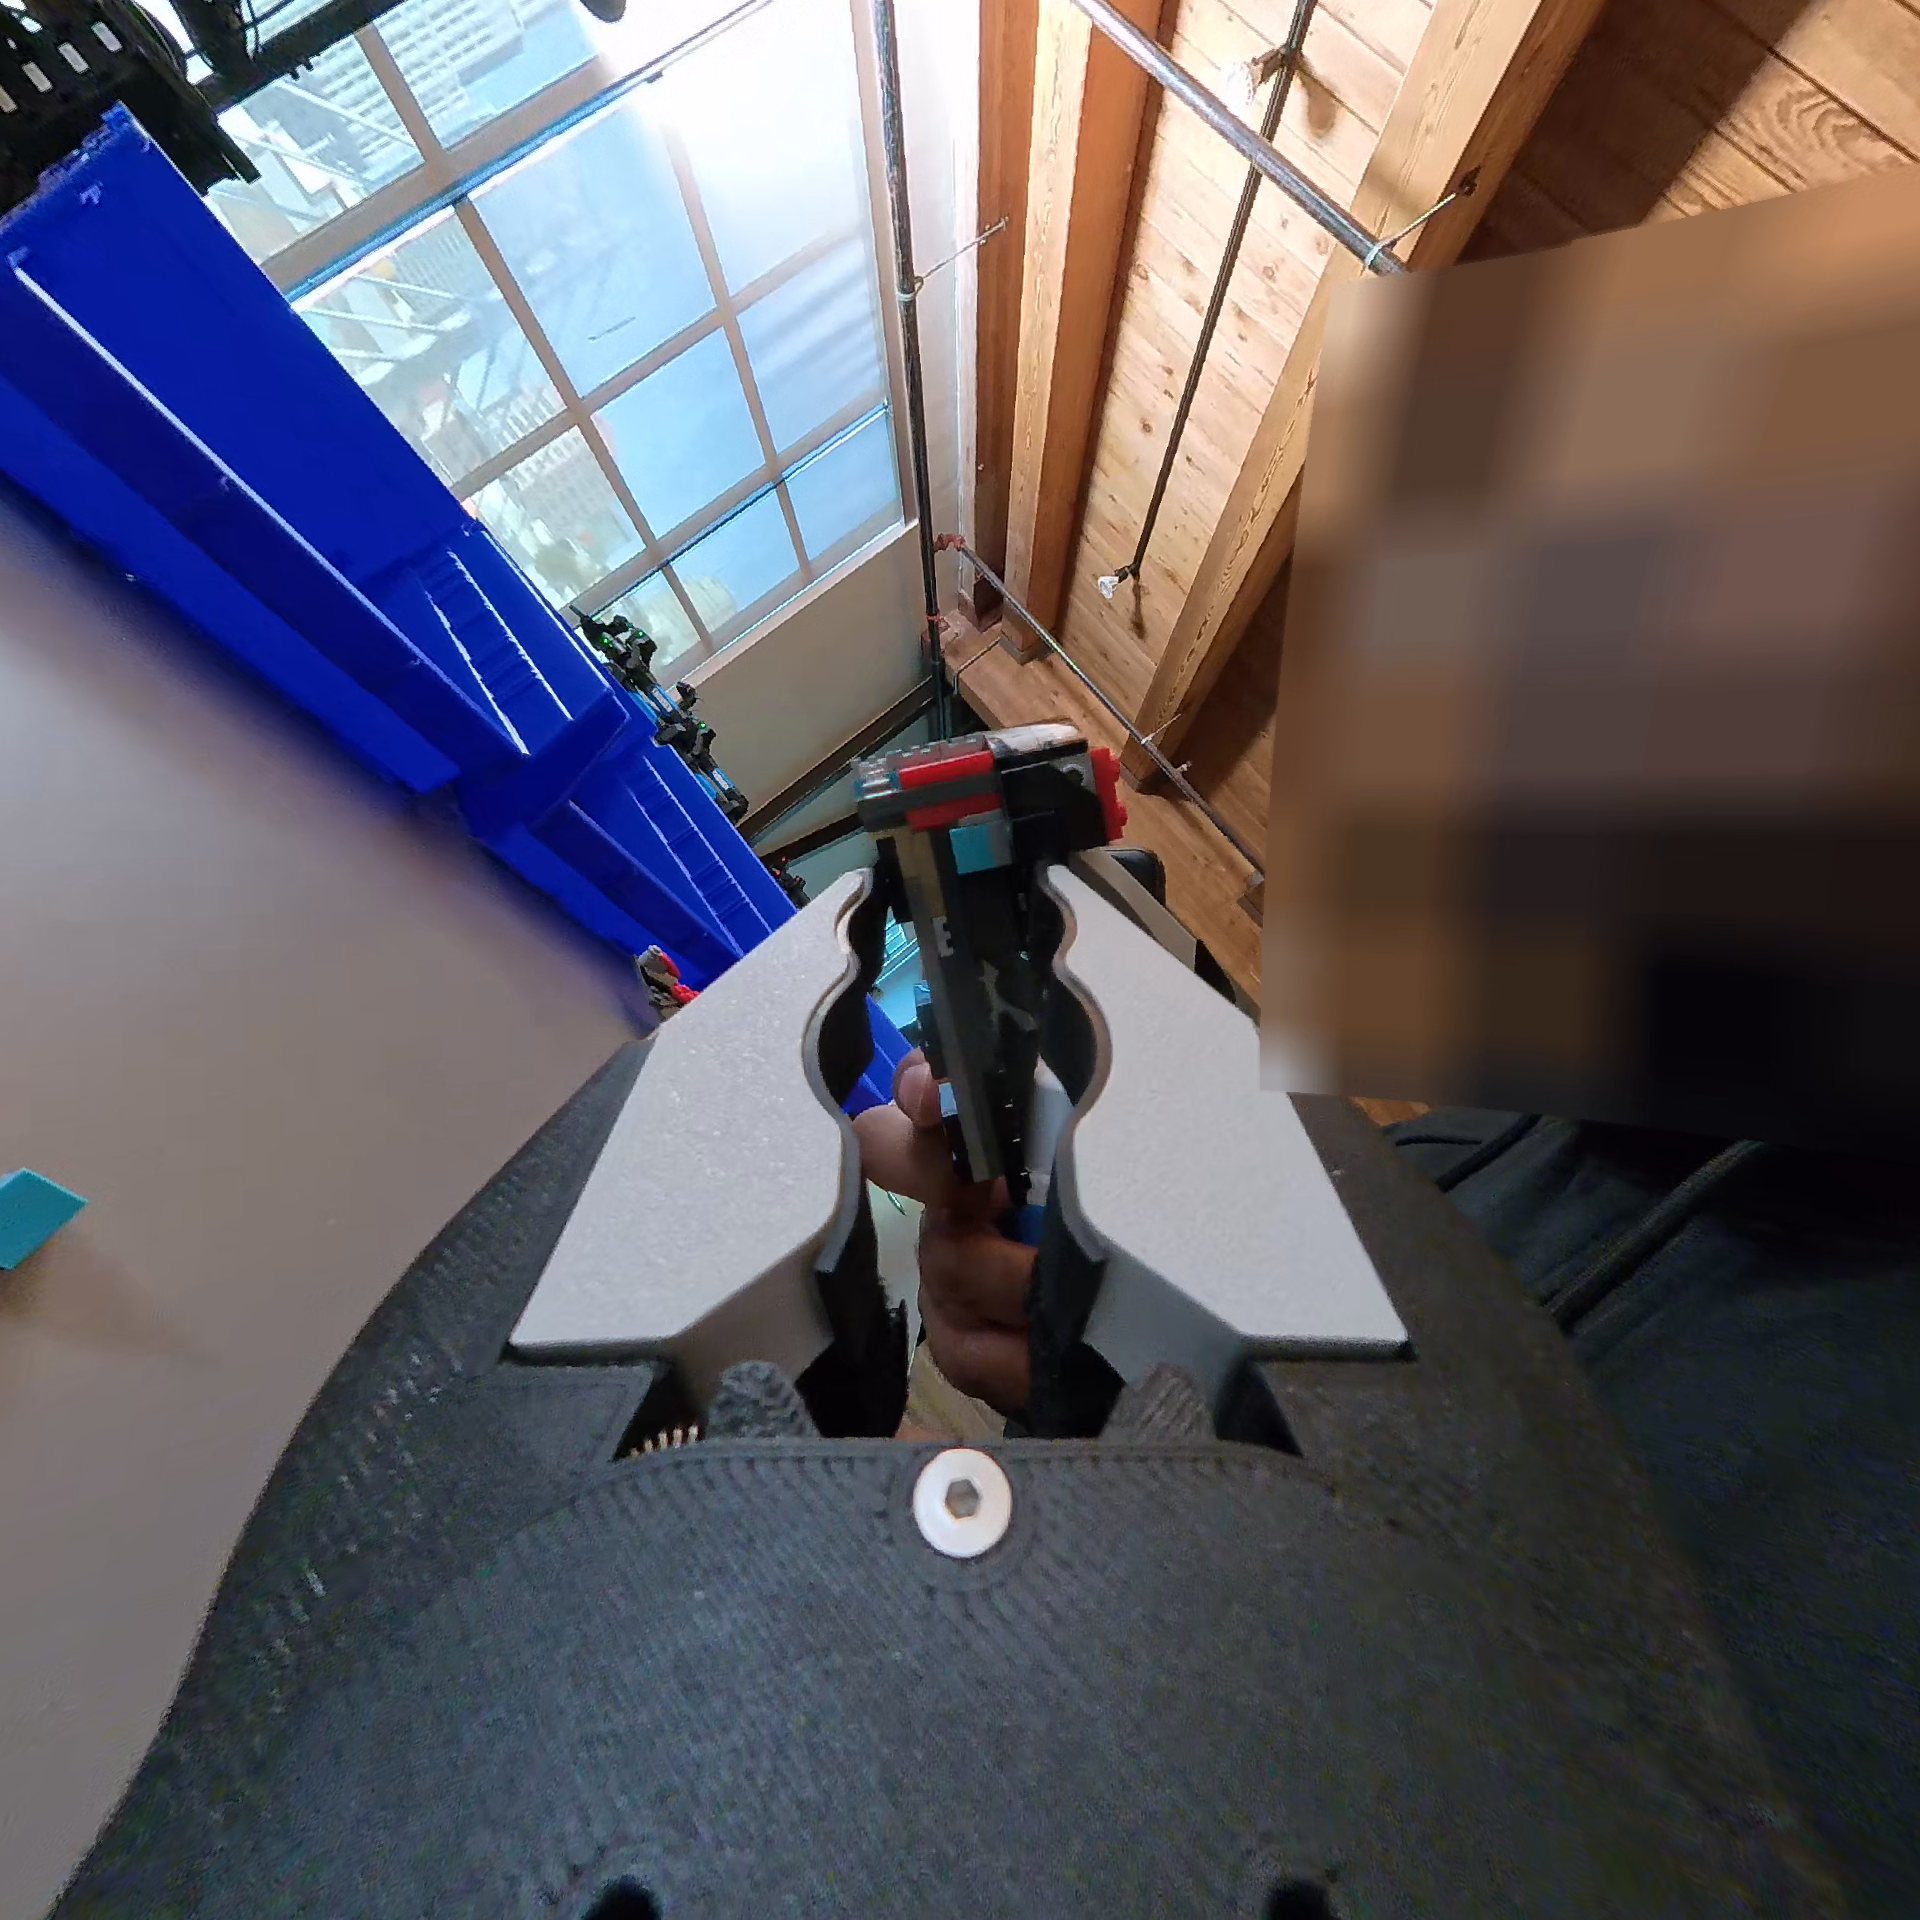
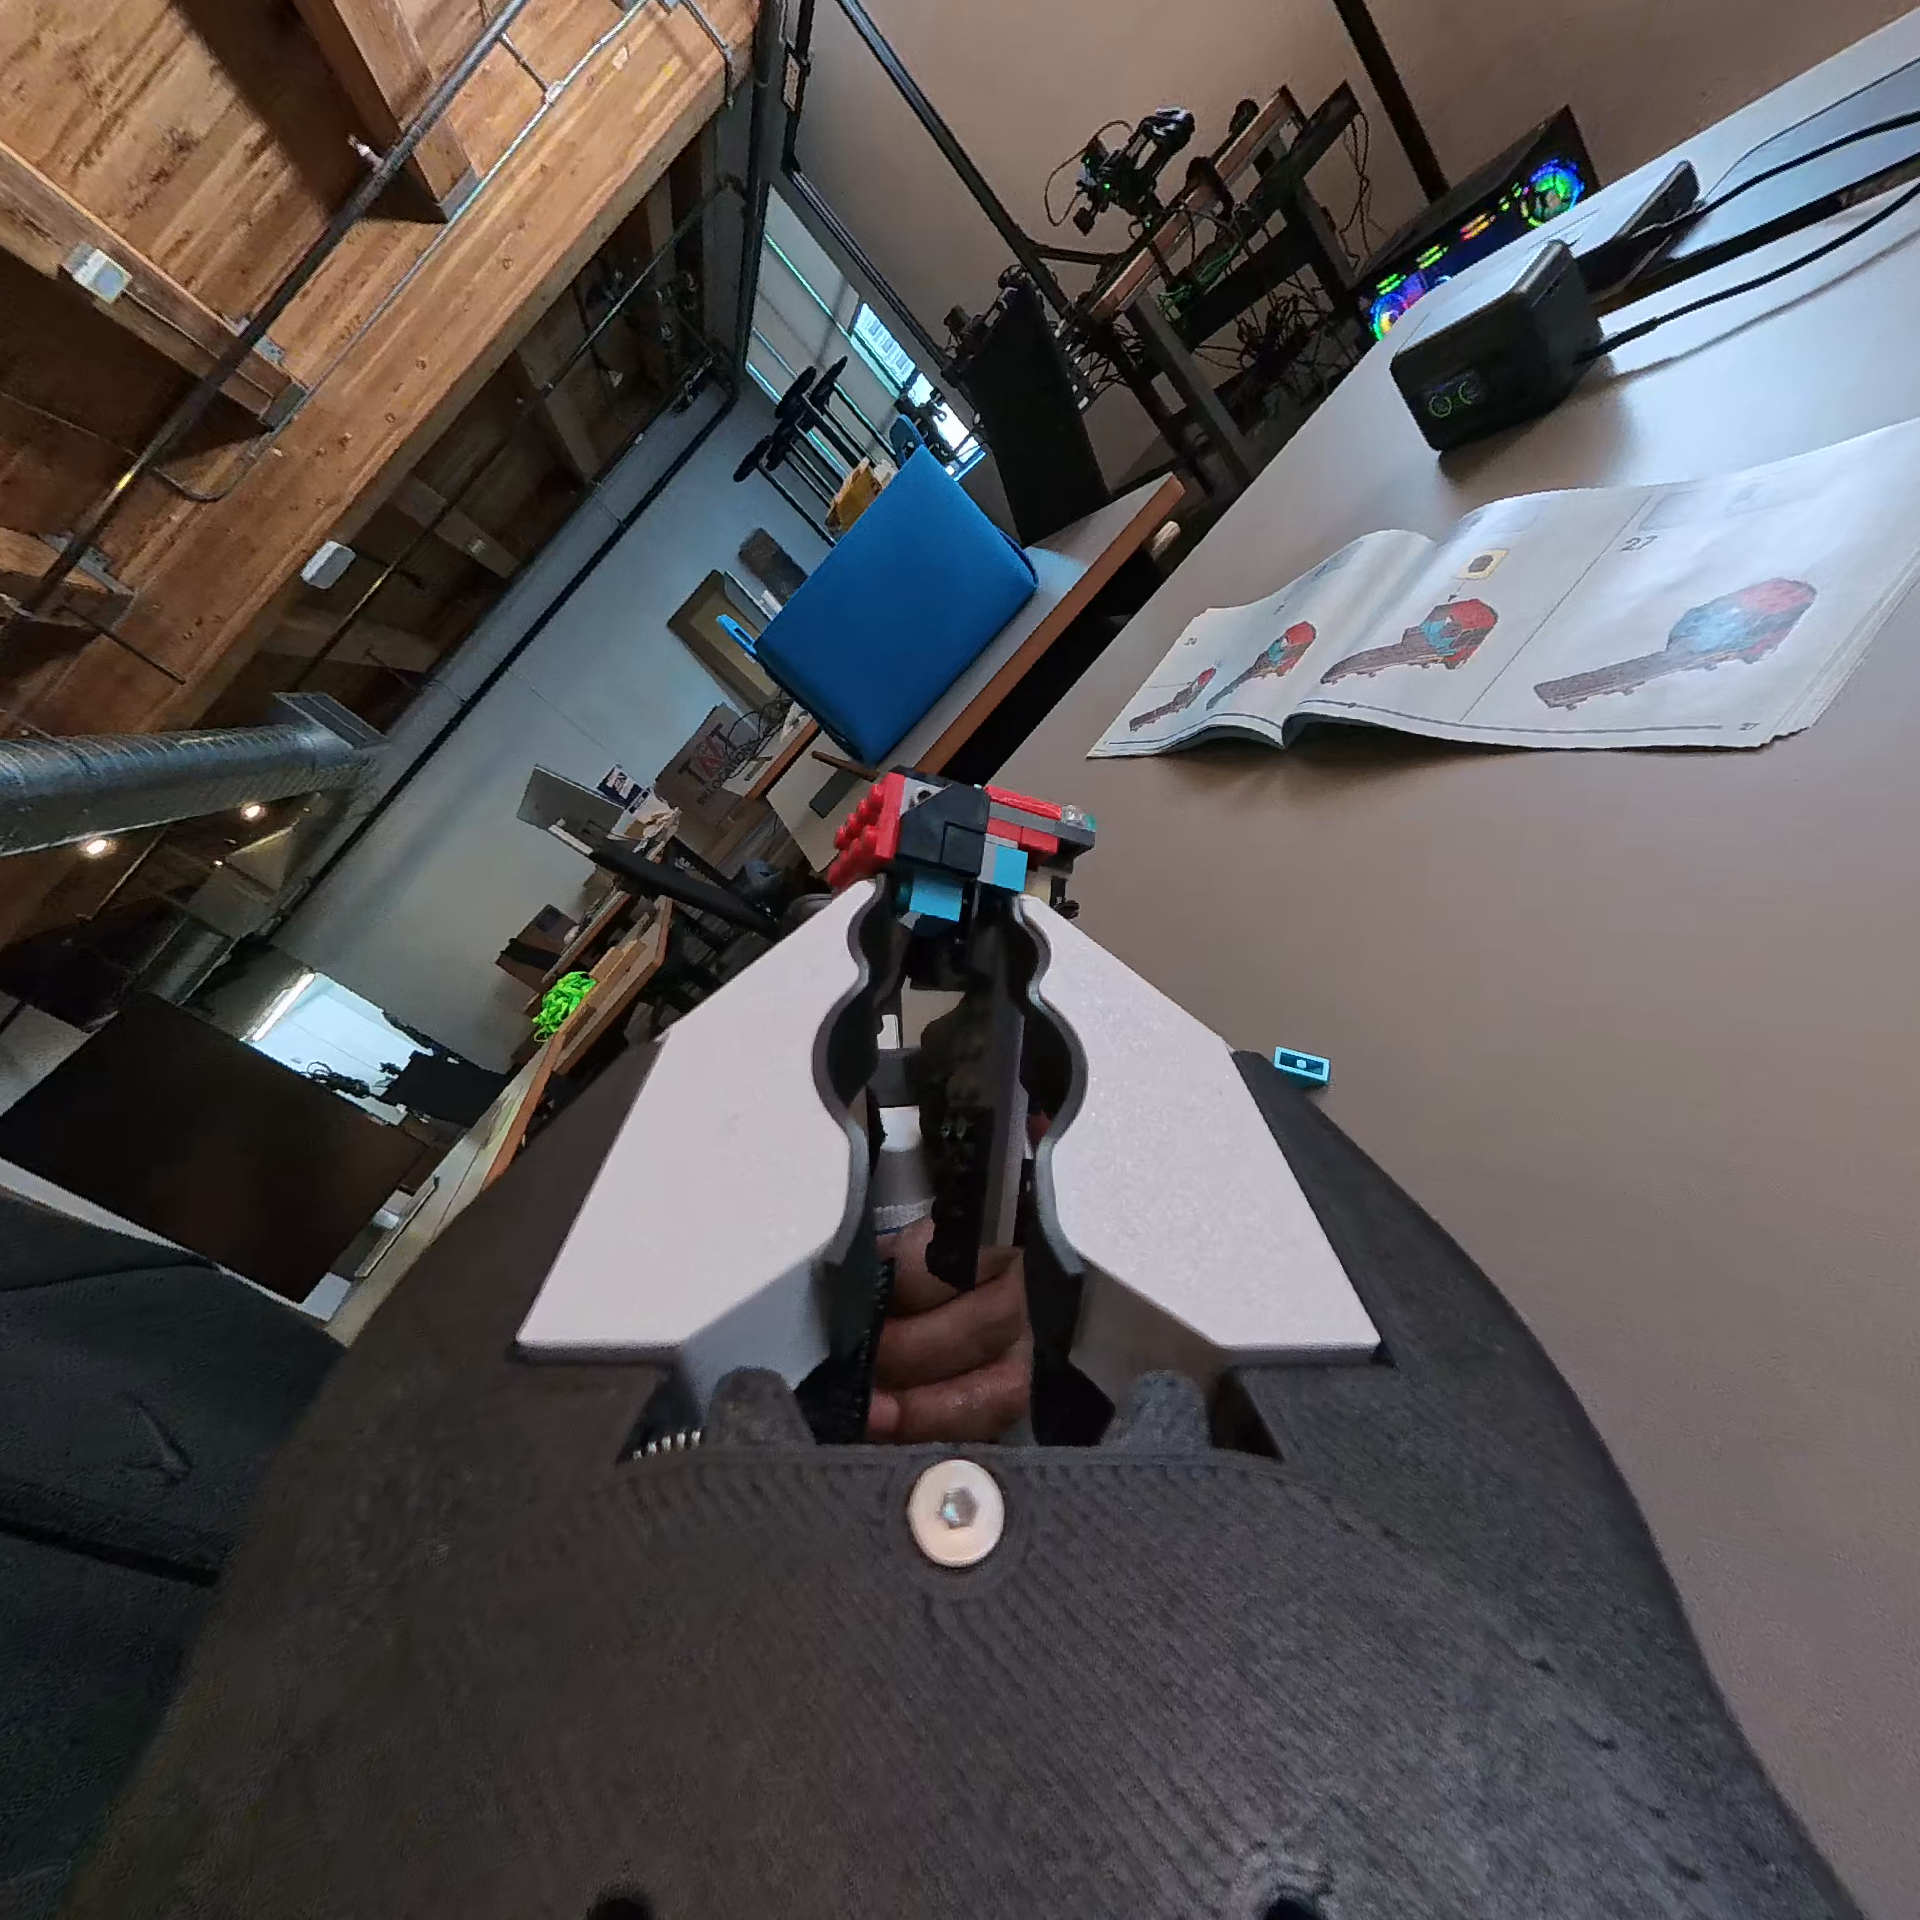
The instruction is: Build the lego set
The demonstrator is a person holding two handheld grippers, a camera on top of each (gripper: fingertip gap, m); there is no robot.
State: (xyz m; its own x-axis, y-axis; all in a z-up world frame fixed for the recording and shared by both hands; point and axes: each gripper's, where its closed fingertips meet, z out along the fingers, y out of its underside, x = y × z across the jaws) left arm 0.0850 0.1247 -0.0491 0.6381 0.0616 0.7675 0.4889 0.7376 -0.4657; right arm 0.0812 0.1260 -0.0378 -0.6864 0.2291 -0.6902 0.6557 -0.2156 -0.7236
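Note:
A partly built lego model [image 1: 987, 790] has a long dark plate body and a head of red, black, grey and teal bricks. My left gripper [image 1: 956, 883] is shut on the dark body, with the head sticking out past the fingertips. In the right wrist view the same model [image 2: 956, 831] sits between the fingers of my right gripper [image 2: 945, 899], which is also shut on its body. The model is held up off the table. A person's hand [image 1: 966, 1299] shows behind the jaws; a hand [image 2: 945, 1340] also shows in the right wrist view.
A loose teal brick [image 2: 1301, 1065] lies on the brown table [image 2: 1507, 1143]; another teal piece [image 1: 31, 1216] lies at the left. An open instruction booklet [image 2: 1507, 634] lies farther back, with a black box [image 2: 1496, 343] and cables behind it. Blue bins [image 1: 260, 520] stand along the table's edge. The grippers are tip to tip, or close to it.

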